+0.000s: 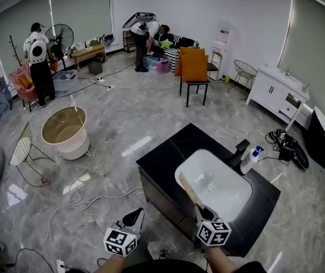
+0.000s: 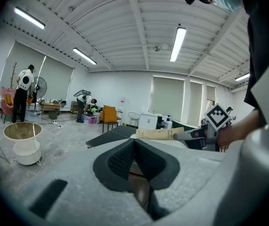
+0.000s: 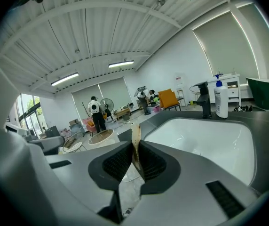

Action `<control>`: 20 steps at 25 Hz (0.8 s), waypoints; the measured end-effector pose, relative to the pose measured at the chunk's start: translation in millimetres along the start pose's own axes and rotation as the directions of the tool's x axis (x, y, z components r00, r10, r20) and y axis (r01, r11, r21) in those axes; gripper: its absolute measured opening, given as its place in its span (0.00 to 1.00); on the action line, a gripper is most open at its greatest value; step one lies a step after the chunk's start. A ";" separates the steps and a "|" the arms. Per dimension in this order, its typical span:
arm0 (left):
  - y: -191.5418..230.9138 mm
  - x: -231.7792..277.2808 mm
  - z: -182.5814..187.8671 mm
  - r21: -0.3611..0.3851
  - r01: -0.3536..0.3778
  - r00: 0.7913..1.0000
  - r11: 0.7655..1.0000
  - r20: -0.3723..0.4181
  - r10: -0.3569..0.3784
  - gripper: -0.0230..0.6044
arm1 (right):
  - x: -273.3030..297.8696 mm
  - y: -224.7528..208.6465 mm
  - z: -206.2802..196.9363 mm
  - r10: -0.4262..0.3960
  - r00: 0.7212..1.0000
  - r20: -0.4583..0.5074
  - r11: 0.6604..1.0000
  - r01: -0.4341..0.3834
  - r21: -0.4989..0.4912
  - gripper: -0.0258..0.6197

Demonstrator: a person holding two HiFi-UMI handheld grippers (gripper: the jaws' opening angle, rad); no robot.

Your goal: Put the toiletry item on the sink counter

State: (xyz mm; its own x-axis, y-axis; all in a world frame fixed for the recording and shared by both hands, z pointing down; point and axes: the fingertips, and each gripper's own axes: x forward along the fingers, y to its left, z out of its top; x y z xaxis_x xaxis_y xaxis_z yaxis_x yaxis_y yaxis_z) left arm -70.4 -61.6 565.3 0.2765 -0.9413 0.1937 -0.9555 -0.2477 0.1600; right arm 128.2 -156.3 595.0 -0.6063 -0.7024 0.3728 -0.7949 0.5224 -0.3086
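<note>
Nearest the person, the left gripper hangs off the front-left of the sink counter. Its own view shows its jaws pressed together with nothing between them.

Just beside it, the right gripper is clamped on the tan toiletry box. In the right gripper view the pads pinch the thin box edge-on. The box is in the air, slanting away from the jaws over the counter's near edge and toward the near rim of the basin. Whether it touches the rim cannot be told. The left gripper view shows it side-on with dark print on it.

The white basin is sunk into the black counter, showing only its drain. At its far corner a black faucet stands, with a white pump bottle with a blue top upright next to it.

Farther left on the floor sits a round white tub with a tan inside; what it holds cannot be made out.

Beyond that, a chair carries orange cushions. A person bends over low bins by the far wall, and another person stands at the left.
</note>
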 end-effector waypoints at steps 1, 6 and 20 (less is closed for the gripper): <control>6.0 5.6 1.8 0.002 0.007 1.000 1.000 -0.001 -0.007 0.04 | 6.5 -0.4 2.1 -0.008 1.000 0.001 1.000 0.008 0.003 0.11; 41.8 32.4 12.4 0.005 0.054 0.998 0.999 -0.019 -0.054 0.04 | 38.0 1.9 13.8 -0.065 0.998 0.010 0.998 0.065 0.022 0.11; 139.6 113.7 49.2 0.033 0.277 0.958 0.960 -0.083 -0.274 0.04 | 123.1 17.6 46.7 -0.296 0.954 0.053 0.950 0.288 0.117 0.11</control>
State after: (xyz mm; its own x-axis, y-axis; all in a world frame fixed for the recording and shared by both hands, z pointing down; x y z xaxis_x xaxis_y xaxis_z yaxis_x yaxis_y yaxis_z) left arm -177.4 -214.5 562.1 0.5351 -0.8151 0.2222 -0.8443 -0.5065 0.1752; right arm 40.5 -256.2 594.6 -0.3417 -0.8503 0.4003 -0.9278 0.2374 -0.2879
